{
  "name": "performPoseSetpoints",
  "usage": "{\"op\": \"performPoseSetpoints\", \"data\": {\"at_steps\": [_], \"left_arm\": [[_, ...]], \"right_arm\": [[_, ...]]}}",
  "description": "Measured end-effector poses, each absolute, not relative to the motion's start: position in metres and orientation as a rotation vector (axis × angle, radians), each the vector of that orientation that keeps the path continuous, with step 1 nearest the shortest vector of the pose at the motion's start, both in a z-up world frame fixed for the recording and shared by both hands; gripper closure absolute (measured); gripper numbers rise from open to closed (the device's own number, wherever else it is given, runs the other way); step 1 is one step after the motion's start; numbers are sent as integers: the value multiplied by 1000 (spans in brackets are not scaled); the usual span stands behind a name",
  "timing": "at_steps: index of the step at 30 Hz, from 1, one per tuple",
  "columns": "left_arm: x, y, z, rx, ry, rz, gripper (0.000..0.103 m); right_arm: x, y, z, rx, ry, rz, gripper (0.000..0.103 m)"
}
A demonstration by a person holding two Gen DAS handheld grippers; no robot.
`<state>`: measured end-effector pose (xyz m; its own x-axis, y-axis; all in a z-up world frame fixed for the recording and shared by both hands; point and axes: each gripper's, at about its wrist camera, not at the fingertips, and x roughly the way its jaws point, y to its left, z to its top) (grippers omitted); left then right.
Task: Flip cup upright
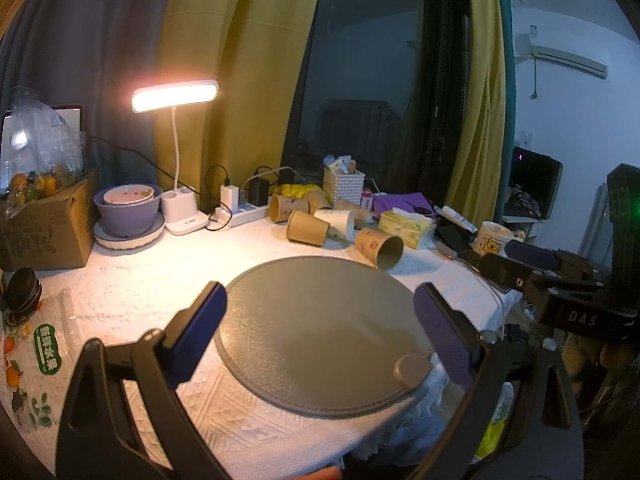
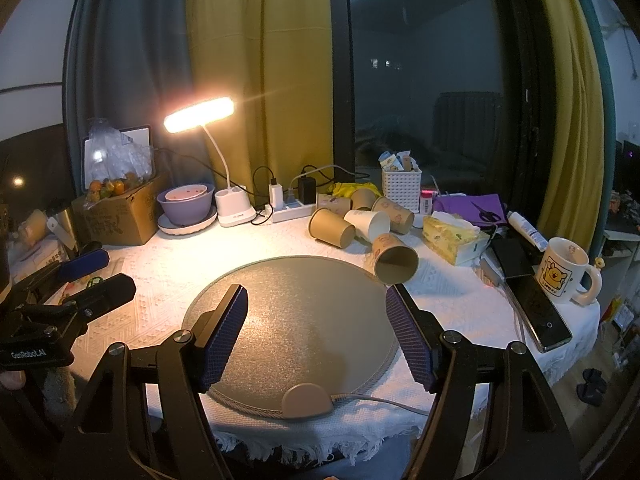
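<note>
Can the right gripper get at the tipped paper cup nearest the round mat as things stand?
Probably yes. The right gripper is open over the round mat, and the paper cup lies on its side just past the mat's rim, nothing between.

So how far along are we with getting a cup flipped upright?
Nothing looks done yet: the paper cups all lie on their sides behind the round mat. Nothing is in hand; the left tool and right tool are open and empty above the mat. Left: grasp a cup and stand it up.

We see a brown printed paper cup lying on its side, mouth facing us, at the mat's far edge.
</note>
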<state>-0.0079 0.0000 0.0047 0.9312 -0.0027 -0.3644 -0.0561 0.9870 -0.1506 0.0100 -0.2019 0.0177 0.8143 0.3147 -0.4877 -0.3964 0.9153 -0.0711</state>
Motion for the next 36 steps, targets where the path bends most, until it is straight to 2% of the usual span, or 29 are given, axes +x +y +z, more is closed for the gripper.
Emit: {"op": "performPoseSetpoints", "data": {"at_steps": [36], "left_arm": [[-6,-9,3,-143,388,8,7]], "right_arm": [[11,-203,18,-171,495,377,28]]}}
